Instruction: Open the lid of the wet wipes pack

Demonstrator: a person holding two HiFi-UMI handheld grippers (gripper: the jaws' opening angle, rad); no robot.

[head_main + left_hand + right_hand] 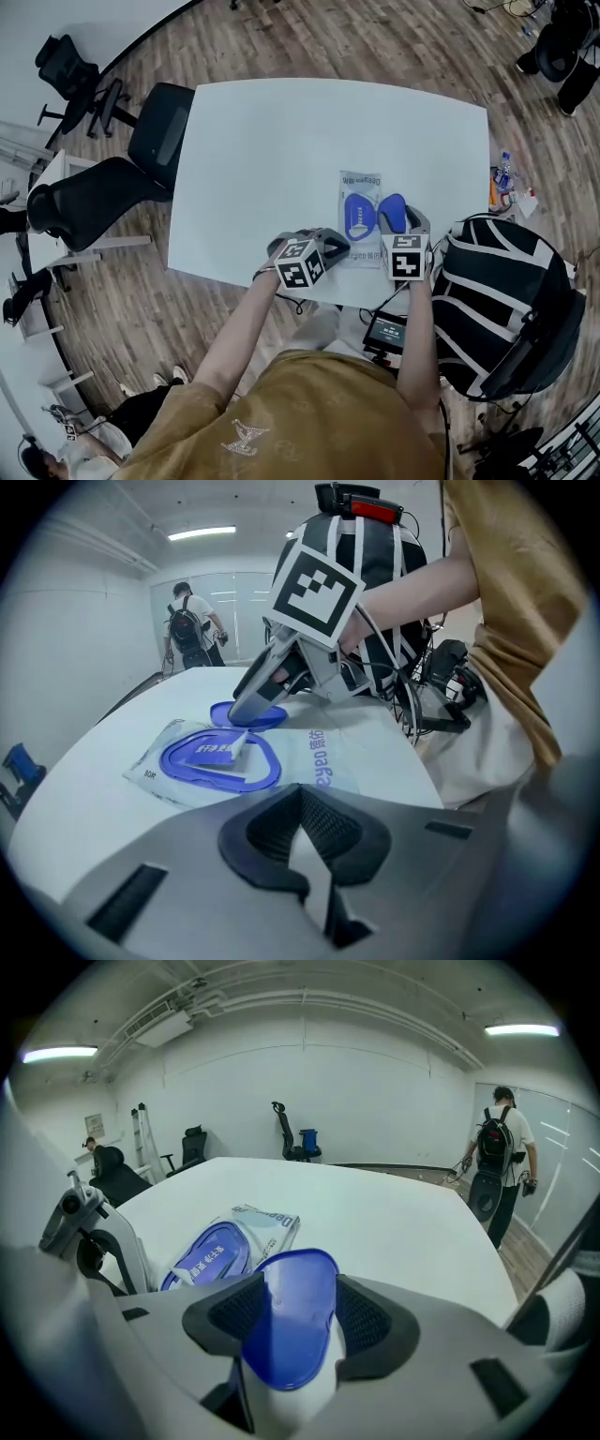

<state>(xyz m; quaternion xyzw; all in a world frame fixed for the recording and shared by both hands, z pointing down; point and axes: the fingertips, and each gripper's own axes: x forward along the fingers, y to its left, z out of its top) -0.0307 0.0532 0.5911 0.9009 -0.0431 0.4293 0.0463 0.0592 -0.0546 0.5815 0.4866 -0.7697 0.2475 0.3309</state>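
The wet wipes pack (360,223) lies flat on the white counter (281,150), close to the edge nearest the person and squarely between the two tools. It's a pale, crinkly film pouch with blue print at its ends and a rounded blue plastic frame (263,772) set in its top face. Inside that frame a blue seal label (214,753) covers the opening, with one white corner curled up. The lid (392,213) is a thin blue plastic flap, rounded like the frame, and it stands swung up and over to the pack's right side, so to my eye the opening looks done or very nearly so. The right tool (294,1324) has its pads clamped on the free edge of that lid, one pad on each face. The left tool (300,834) sits low at the pack's near left corner with its pads drawn together. Whether it nips any film I can't tell; it looks more like it's steadying the pouch. I'd judge the pack light and floppy, likely to slide or lift off the counter if the lid is tugged, which is why a hold-down matters. The lid itself is the only stiff part, though thin and smooth enough to slip from the pads. Its hinge side looks like the weak spot, so the free rim, where it's held now, is the sensible place to grip.
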